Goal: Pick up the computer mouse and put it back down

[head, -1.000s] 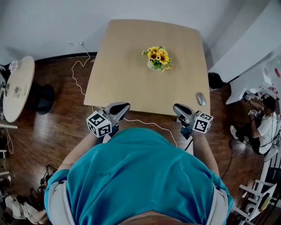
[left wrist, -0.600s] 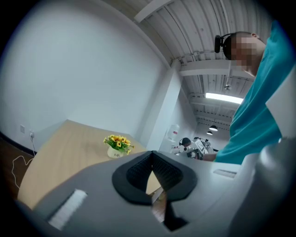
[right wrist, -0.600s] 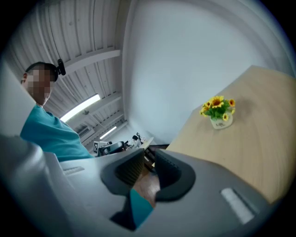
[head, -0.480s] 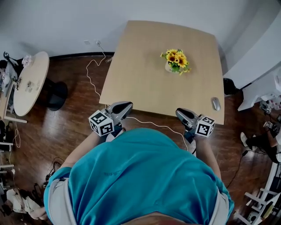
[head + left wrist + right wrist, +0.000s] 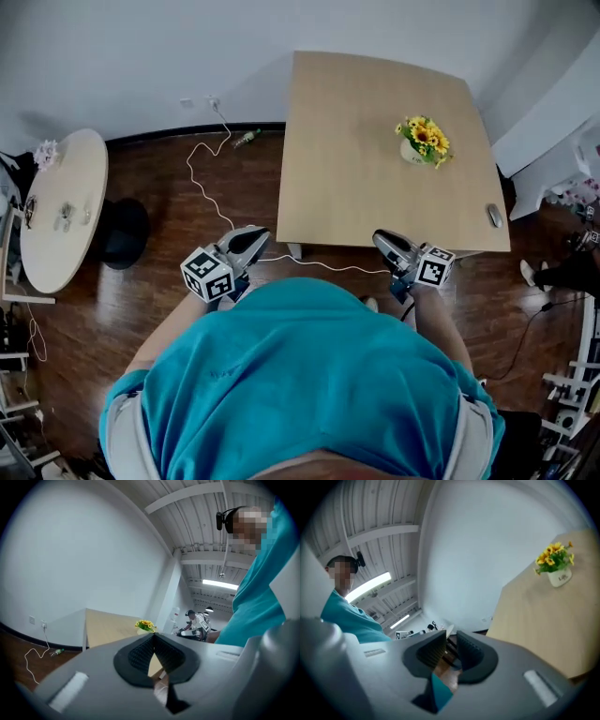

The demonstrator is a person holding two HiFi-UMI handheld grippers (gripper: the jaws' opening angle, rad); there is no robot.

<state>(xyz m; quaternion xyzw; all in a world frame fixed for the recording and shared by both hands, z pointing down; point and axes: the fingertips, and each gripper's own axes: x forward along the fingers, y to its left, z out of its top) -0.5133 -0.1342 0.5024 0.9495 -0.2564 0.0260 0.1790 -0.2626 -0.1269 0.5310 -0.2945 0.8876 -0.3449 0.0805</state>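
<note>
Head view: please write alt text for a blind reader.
A person in a teal shirt, seen from above, holds the left gripper and right gripper before a table. A mouse lies by its right edge; yellow flowers stand farther back.

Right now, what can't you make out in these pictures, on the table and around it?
- Computer mouse: head view only, too small to tell buttons or any cable; absent from both gripper views.
- Flower pot print: right gripper view, blurred.
- Things on the round table: head view, too small to name.
- Floor right below the person: head view, hidden by the teal shirt.
</note>
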